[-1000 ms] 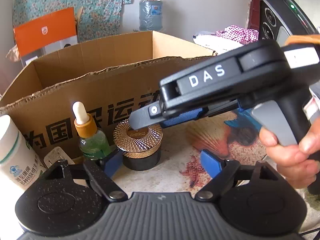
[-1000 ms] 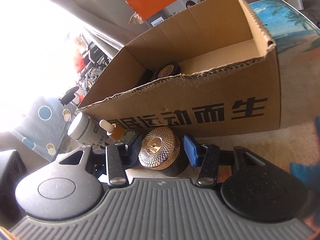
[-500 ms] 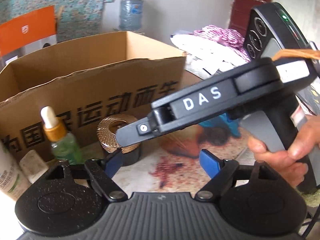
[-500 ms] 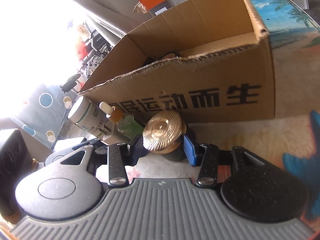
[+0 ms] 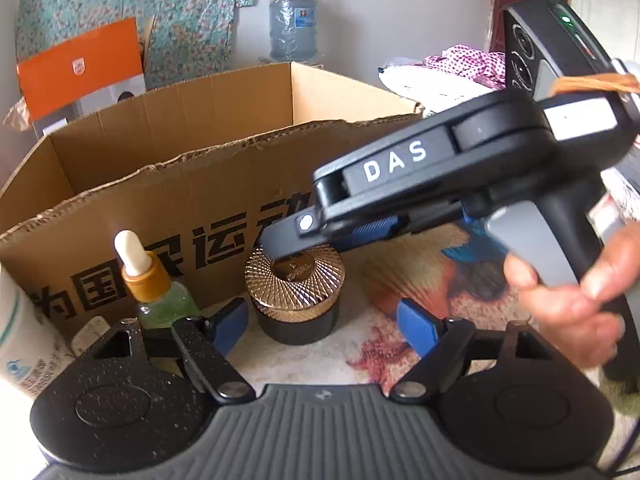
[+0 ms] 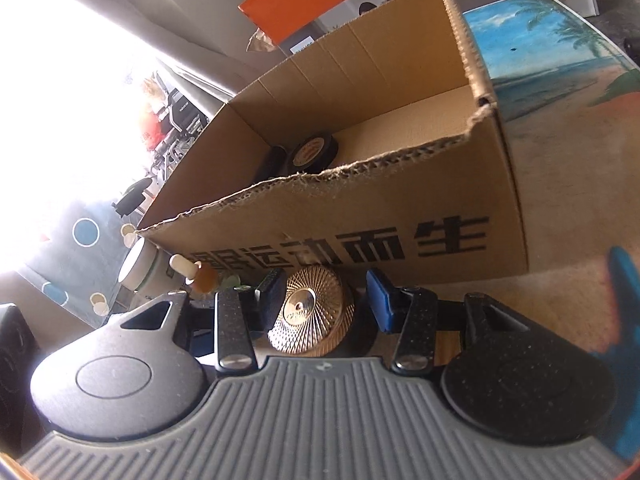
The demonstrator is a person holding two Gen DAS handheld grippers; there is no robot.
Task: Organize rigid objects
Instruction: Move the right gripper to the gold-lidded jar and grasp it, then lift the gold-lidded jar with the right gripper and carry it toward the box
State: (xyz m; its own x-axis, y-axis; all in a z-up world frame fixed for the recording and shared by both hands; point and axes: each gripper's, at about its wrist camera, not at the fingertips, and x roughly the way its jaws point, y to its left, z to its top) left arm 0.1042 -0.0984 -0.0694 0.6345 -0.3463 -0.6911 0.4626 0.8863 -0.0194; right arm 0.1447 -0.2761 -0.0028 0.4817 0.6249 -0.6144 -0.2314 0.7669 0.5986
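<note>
**Right gripper closes in on the gold-lidded jar beside the box**

Right wrist view shows the right gripper (image 6: 320,300) straddling a black jar with a ribbed gold lid (image 6: 311,310), which stands on the printed table cover (image 6: 560,184) just in front of the cardboard box (image 6: 400,216). Its blue pads sit on either side of the lid at a middling spread. The left pad looks pressed against the lid, while a thin gap seems to remain at the right one, so I cannot tell whether the grip is made. The jar appears to rest on the table, not lifted.

From the left wrist view, the left gripper (image 5: 320,324) hangs wide open and holds nothing, its pads well apart on either side of the jar's base. Its wide spread probably keeps it clear of the jar while the other hand works. A person's hand (image 5: 572,296) grips the right tool's handle.

Just left of the jar stand a green dropper bottle (image 5: 160,292) and a white bottle (image 5: 20,340), both close to the box wall and likely next to be sorted. Inside the box lies at least one dark round container (image 6: 312,152), which suggests the box is where the rigid items go.
</note>
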